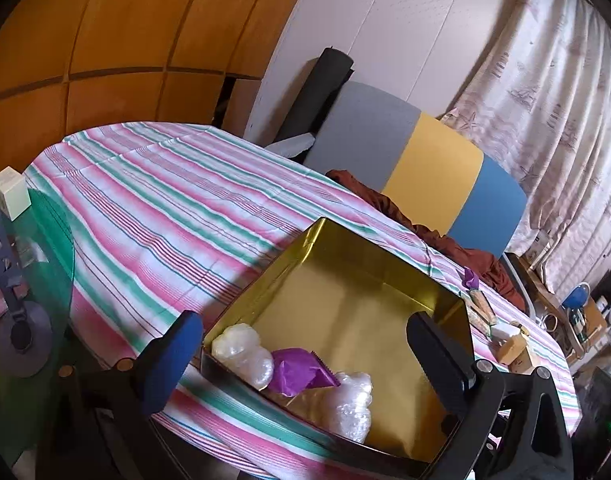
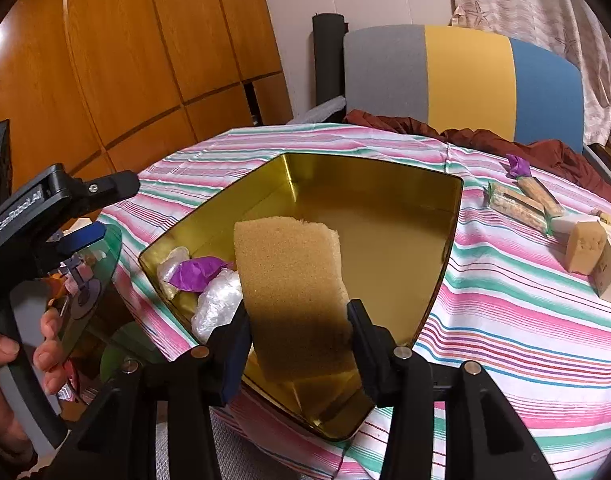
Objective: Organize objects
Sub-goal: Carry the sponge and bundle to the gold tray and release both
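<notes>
We are holding one tan sponge (image 2: 293, 292) clamped between the jaws of our right gripper (image 2: 299, 322), above one gold tin (image 2: 445, 248). Our left gripper (image 1: 305, 356) is standing wide open with nothing in its grip; inside the tin between its jaws are lying two clear plastic bundles (image 1: 245, 354) and one purple wrapper (image 1: 297, 372). Right of the sponge, two wrapped bars (image 2: 517, 204) are lying on the striped cloth (image 2: 505, 320).
</notes>
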Motion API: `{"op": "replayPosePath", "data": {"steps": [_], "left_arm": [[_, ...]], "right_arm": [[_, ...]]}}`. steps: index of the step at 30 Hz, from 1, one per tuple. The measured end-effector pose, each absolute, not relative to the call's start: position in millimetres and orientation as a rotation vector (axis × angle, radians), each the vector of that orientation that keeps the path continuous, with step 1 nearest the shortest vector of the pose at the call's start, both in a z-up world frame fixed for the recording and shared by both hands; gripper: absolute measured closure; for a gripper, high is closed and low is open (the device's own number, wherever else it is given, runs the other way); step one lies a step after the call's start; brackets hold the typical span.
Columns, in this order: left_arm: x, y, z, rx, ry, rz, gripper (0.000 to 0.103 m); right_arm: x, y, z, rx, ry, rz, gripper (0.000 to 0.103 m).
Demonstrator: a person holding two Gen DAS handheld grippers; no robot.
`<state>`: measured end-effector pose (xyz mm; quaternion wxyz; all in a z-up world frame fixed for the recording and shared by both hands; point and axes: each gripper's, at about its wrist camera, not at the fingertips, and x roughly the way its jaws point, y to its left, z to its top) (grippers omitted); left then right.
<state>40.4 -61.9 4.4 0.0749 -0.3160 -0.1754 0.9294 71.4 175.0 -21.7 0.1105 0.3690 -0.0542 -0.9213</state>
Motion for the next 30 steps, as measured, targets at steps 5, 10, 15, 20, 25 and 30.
{"op": "replayPosePath", "data": {"steps": [5, 10, 15, 20, 25, 30], "left_arm": [[42, -58, 4, -0.952, -0.514, 2.786, 0.000], [41, -53, 2, -0.973, -0.509, 2.770, 0.000], [42, -48, 0, -1.002, -0.514, 2.756, 0.000], [41, -37, -4, -1.041, -0.506, 2.730, 0.000], [42, -20, -5, -1.063, -0.469, 2.687, 0.000], [42, 3, -4, -1.079, -0.422, 2.625, 0.000]], "right_arm": [[66, 172, -28, 1.154, -0.164, -2.681, 0.054], [65, 173, -34, 1.194, -0.221, -2.643, 0.045], [67, 179, -33, 1.181, -0.265, -2.644, 0.044], [73, 193, -27, 1.121, -0.334, -2.667, 0.044], [78, 216, -17, 1.069, -0.374, -2.775, 0.044], [82, 250, -14, 1.054, -0.472, -2.872, 0.044]]}}
